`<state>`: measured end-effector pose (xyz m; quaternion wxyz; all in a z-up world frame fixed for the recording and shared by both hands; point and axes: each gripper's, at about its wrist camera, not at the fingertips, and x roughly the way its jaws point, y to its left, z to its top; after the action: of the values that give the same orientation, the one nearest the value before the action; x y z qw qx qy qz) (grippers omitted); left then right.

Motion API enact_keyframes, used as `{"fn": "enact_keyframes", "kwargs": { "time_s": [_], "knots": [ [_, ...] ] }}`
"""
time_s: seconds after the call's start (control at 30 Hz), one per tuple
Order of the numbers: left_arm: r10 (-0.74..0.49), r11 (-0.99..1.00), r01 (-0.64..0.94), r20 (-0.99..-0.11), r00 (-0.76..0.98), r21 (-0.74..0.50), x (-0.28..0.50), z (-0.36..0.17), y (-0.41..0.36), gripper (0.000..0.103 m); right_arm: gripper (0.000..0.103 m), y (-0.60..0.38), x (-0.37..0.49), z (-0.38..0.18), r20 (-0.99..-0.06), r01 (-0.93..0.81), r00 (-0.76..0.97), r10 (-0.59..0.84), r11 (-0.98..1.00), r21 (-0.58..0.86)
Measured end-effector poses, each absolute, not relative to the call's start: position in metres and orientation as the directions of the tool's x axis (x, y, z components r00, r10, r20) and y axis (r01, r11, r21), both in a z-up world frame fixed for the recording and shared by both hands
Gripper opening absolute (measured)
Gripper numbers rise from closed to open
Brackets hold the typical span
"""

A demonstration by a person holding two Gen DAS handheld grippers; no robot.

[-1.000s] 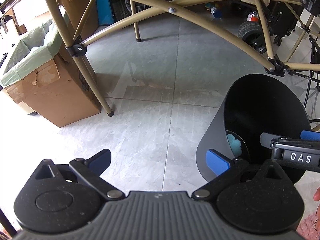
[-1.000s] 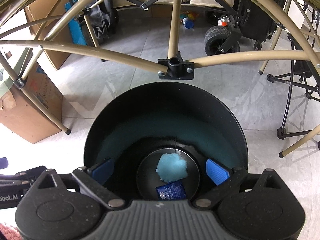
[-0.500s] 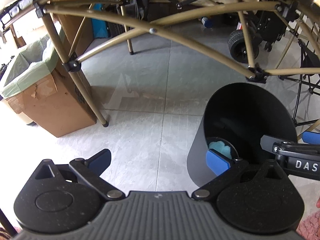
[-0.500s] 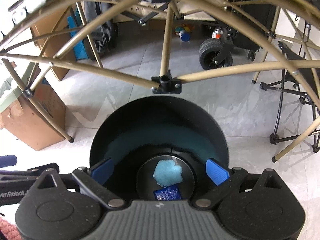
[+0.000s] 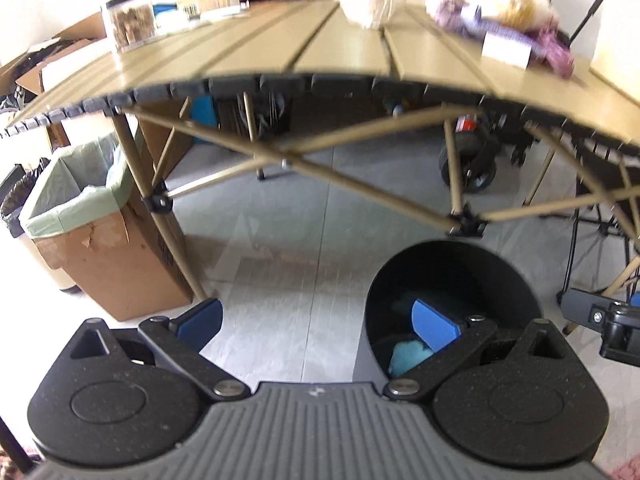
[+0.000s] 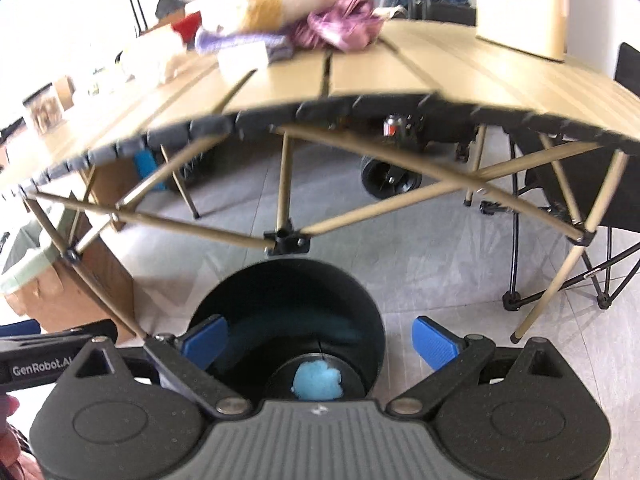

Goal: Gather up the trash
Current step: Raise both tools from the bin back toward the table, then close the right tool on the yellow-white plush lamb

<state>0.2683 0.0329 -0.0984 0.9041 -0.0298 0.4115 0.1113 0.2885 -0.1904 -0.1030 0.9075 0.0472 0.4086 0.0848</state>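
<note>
While up off the floor, quick rundown, left to right:

box (image 5: 108,256): lined, by the table leg, not the target
left gripper (image 5: 316,322): wide open, empty
bin (image 6: 286,312): on floor, blue wad (image 6: 318,384) already inside
right gripper (image 6: 320,340): wide open, empty, above bin
table (image 6: 360,76): more trash-looking stuff up top, blurry
risk: could clip table edge or frame on the way up

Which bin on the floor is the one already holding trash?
Look at the floor in front of the tan folding table. The black round bin stands there with a light blue wad at its bottom; the cardboard box beside the table leg is square, brown and green-lined.
</note>
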Motion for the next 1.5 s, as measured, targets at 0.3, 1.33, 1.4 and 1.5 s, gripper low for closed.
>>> {"fn": "enact_keyframes", "kwargs": {
  "time_s": [0.3,1.33,1.4,1.5],
  "knots": [
    [0.158,0.975,-0.22,-0.62,0.768,-0.025,0.257,-0.031,0.018,0.103,0.099,-0.212,0.266,-0.043,-0.568,-0.133,0.787,0.239,0.966,0.222],
    [0.25,0.933,-0.341,-0.476,0.844,-0.114,0.366,0.043,0.037,0.103,0.103,-0.182,0.389,0.037,-0.337,-0.179,0.91,0.24,0.963,0.201],
    [0.257,0.929,-0.35,-0.473,0.843,-0.119,0.375,0.043,0.043,0.103,0.103,-0.173,0.4,0.036,-0.336,-0.186,0.911,0.239,0.965,0.183],
    [0.268,0.925,-0.361,-0.472,0.84,-0.116,0.391,0.043,0.051,0.103,0.103,-0.16,0.415,0.035,-0.335,-0.189,0.914,0.231,0.97,0.153]
  ]
}}
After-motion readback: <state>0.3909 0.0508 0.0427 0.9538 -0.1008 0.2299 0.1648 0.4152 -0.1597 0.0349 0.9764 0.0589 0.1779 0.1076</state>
